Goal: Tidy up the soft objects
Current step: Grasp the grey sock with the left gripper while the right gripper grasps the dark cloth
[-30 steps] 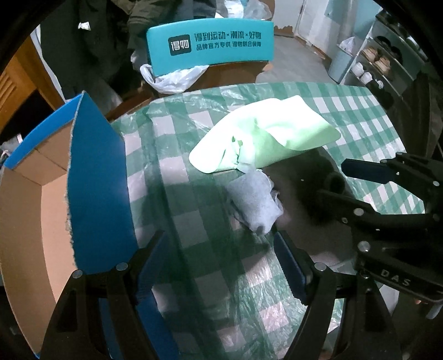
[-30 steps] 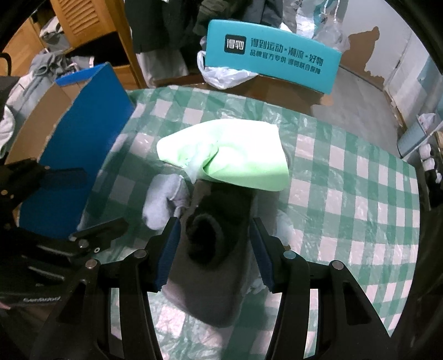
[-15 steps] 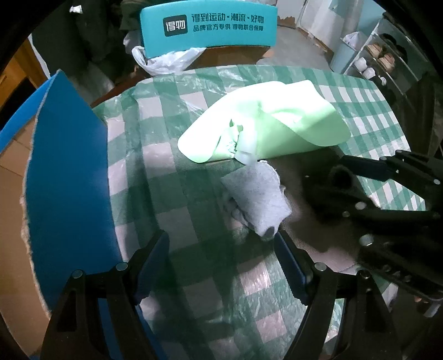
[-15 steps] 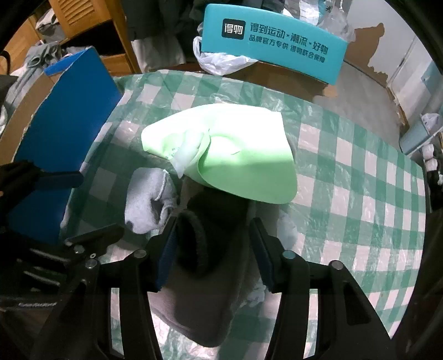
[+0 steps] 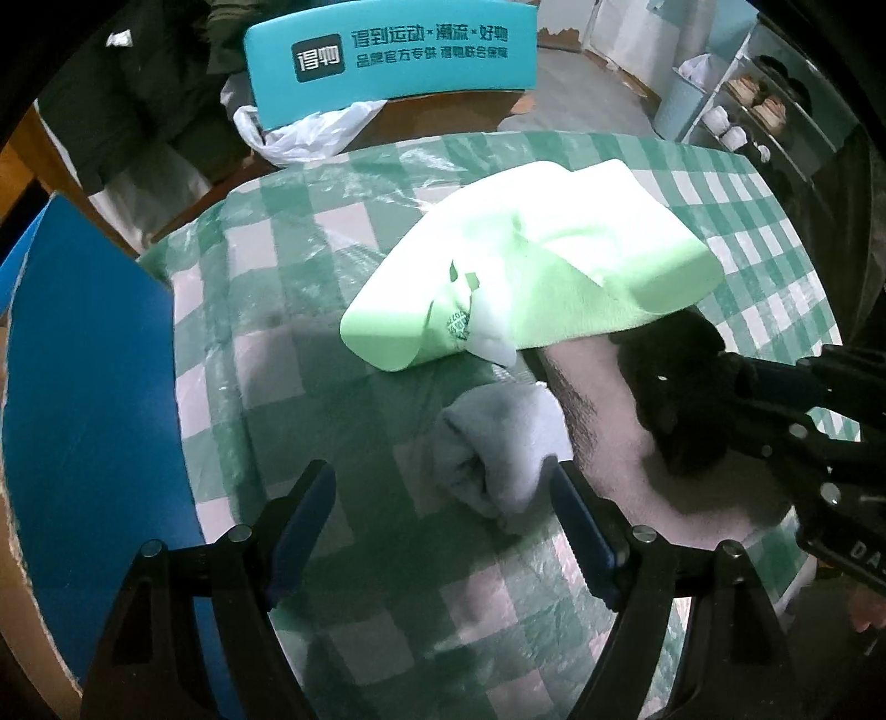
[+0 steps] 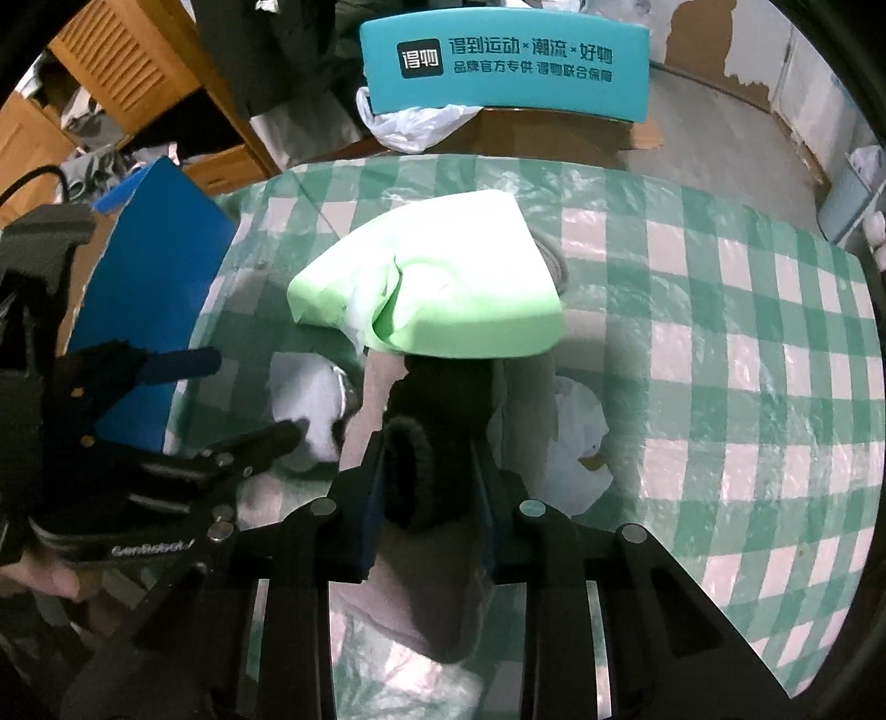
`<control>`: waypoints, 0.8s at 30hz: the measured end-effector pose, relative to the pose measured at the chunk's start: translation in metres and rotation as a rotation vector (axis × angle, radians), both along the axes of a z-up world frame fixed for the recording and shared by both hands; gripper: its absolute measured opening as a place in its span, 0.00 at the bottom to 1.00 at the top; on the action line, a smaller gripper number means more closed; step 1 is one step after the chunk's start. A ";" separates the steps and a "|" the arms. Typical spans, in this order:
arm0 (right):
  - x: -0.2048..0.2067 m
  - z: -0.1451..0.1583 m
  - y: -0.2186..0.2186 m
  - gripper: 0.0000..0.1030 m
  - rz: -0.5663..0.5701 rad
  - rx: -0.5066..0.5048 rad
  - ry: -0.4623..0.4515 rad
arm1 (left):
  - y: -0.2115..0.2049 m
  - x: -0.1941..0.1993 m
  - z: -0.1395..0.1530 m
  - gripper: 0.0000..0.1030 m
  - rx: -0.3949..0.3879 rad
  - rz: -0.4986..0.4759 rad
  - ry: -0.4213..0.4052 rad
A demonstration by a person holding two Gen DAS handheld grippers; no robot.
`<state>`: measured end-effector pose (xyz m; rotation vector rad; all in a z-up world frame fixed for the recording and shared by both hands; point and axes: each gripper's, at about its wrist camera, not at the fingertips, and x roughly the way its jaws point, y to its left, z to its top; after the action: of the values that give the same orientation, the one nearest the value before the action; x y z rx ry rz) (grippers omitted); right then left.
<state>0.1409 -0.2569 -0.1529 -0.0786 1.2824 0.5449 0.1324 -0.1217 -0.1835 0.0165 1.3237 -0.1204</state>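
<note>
A rolled grey sock (image 5: 493,443) lies on the checked tablecloth (image 5: 288,310), just ahead of my open left gripper (image 5: 443,493), between its fingertips. My right gripper (image 6: 426,487) is shut on a rolled black sock (image 6: 426,437), which rests on a grey-brown cloth (image 6: 421,598). The black sock (image 5: 675,387) and the cloth (image 5: 603,421) also show at the right of the left wrist view. A folded light green towel (image 5: 531,271) lies behind both socks, and it shows in the right wrist view (image 6: 443,282). The grey sock (image 6: 304,399) sits left of the black one.
A blue-walled cardboard box (image 5: 83,387) stands at the table's left edge. A teal chair back (image 5: 387,50) with a white plastic bag (image 5: 299,133) is behind the table. A white patch with a duck print (image 6: 576,443) lies right of the black sock. Shelves (image 5: 753,111) stand far right.
Both grippers have moved forward over the table. The right gripper's jaws have closed in on the black sock. The grey sock now sits between the left fingertips.
</note>
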 end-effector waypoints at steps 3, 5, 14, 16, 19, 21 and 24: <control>-0.001 0.001 -0.006 0.25 -0.009 -0.004 -0.004 | -0.005 0.003 -0.005 0.79 0.002 -0.005 0.014; -0.002 0.002 -0.010 0.25 -0.016 0.006 -0.003 | -0.008 0.004 -0.009 0.79 0.001 -0.009 0.019; -0.007 0.012 -0.017 0.21 -0.021 0.038 -0.022 | -0.010 0.004 -0.010 0.24 -0.060 -0.023 0.005; -0.007 0.013 -0.018 0.17 -0.020 0.037 -0.023 | -0.010 0.003 -0.008 0.20 -0.059 -0.028 0.001; -0.009 0.015 -0.018 0.15 -0.020 0.032 -0.029 | -0.009 0.000 -0.004 0.17 -0.064 -0.029 -0.005; -0.010 0.016 -0.018 0.13 -0.019 0.028 -0.033 | -0.009 -0.003 -0.002 0.16 -0.073 -0.030 -0.006; -0.011 0.019 -0.018 0.13 -0.018 0.029 -0.039 | -0.008 -0.006 0.003 0.15 -0.087 -0.031 -0.010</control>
<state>0.1300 -0.2751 -0.1342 -0.0537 1.2359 0.5437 0.1261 -0.1296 -0.1800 -0.0362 1.3070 -0.2043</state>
